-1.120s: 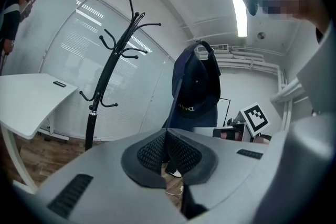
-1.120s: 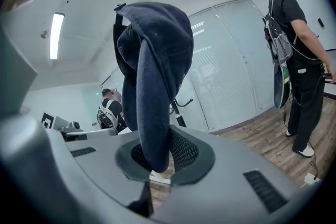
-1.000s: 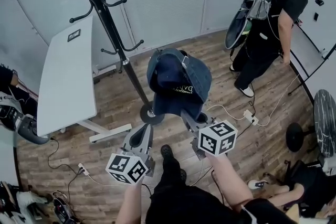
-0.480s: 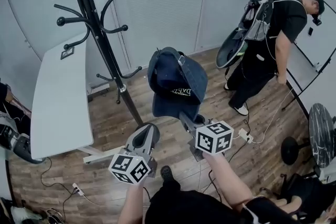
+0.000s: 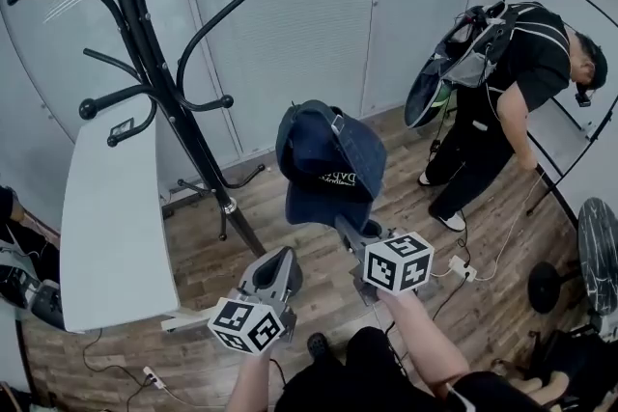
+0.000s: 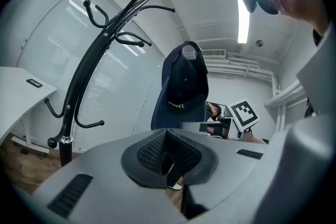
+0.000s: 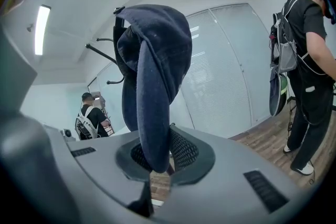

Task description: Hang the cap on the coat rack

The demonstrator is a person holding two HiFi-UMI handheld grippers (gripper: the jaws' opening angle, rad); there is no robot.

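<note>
In the head view a navy cap [image 5: 328, 154] hangs upright from my right gripper [image 5: 341, 223], which is shut on the tip of its brim. The right gripper view shows the brim pinched between the ribbed pads [image 7: 181, 150], with the cap's crown [image 7: 157, 50] above. A black coat rack [image 5: 224, 198] with curved hooks stands to the cap's left, apart from it. My left gripper [image 5: 284, 256] sits lower left of the cap, shut on nothing. Seen from the left gripper view, the cap [image 6: 184, 84] hangs to the right of the rack [image 6: 64, 140].
A white table [image 5: 116, 207] stands left of the rack. A person with a backpack [image 5: 502, 82] bends over at the right. A power strip and cables [image 5: 462, 270] lie on the wood floor. Another person [image 7: 92, 120] appears in the right gripper view. A wall with blinds is behind.
The head view has tilted up: the rack's hooks fill more of the frame and its base has dropped out of sight. The cap stays pinched in the right gripper.
</note>
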